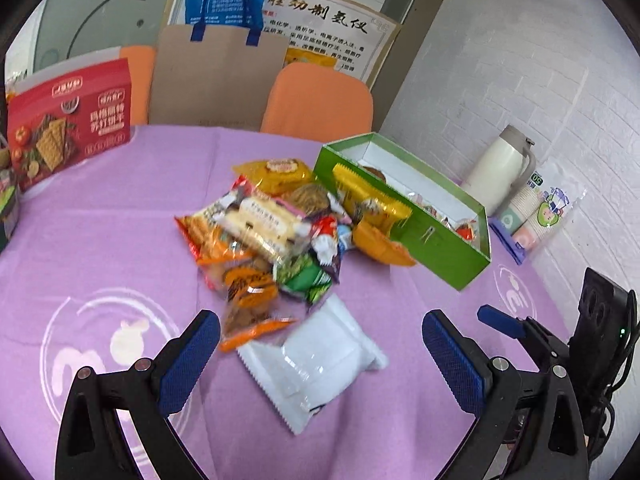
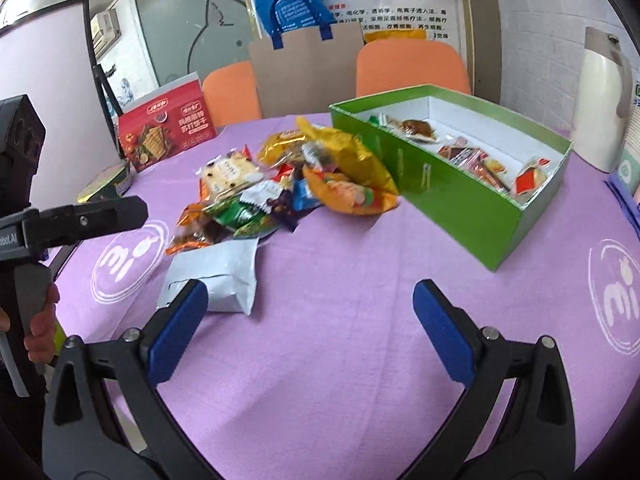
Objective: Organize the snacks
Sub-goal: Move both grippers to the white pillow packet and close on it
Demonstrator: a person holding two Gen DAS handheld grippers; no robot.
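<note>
A heap of wrapped snacks (image 1: pixel 272 236) lies mid-table on the purple cloth, next to an open green box (image 1: pixel 436 236) holding several small packets (image 2: pixel 460 154). A white pouch (image 1: pixel 320 364) lies nearest, between the spread fingers of my left gripper (image 1: pixel 320 348), which is open and hovers over it. My right gripper (image 2: pixel 310 322) is open above bare cloth, with the white pouch (image 2: pixel 216 276) by its left finger and the green box (image 2: pixel 456 196) ahead to the right. A yellow bag (image 2: pixel 352 168) leans on the box wall.
A red cracker box (image 1: pixel 68 120) stands at the far left edge. A cream thermos (image 1: pixel 500 164) and a sleeve of paper cups (image 1: pixel 536 208) sit right of the green box. Orange chairs (image 1: pixel 316 100) and a cardboard bag stand behind the table. A hand (image 2: pixel 40 324) grips the left tool.
</note>
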